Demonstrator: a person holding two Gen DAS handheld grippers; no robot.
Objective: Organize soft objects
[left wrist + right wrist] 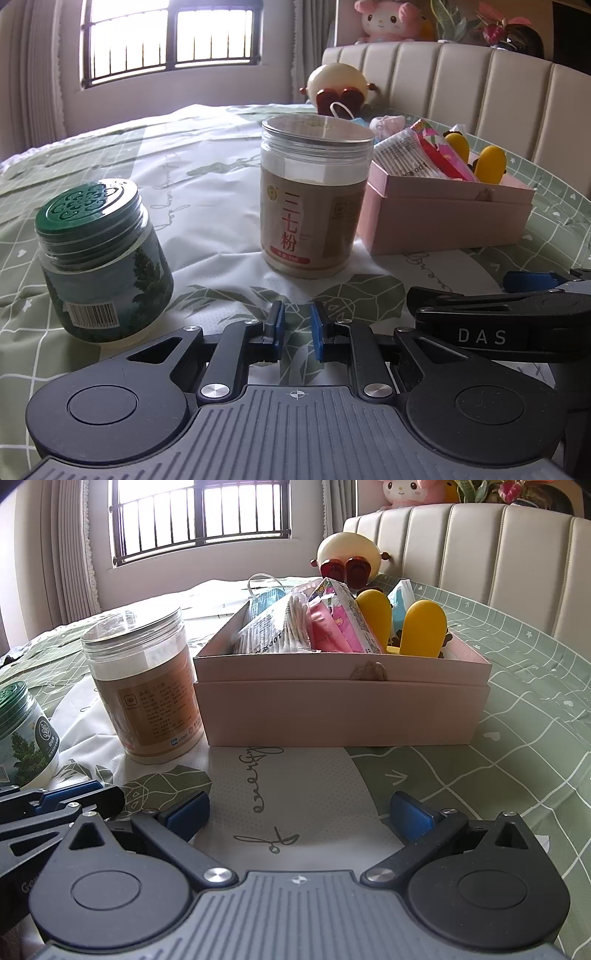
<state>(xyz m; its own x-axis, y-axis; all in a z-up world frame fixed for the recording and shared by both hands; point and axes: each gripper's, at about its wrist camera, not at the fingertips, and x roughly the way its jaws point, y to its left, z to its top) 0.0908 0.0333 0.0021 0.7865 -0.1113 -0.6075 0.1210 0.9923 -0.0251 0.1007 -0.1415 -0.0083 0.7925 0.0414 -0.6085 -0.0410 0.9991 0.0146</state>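
Two jars stand on the bed cover (517, 701): one green-lidded jar (105, 260) toward the near left, one clear-lidded powder jar (314, 199) just beside the pink box (343, 709). That single box, toward the headboard side, holds one cotton-swab pack (273, 627), one pink packet (343, 620), one blue mask (266, 600) and two yellow ears of a soft toy (423, 626). The left gripper (297, 328) has a narrow, empty gap between its fingers. The right gripper (299, 814) is spread wide, holding nothing.
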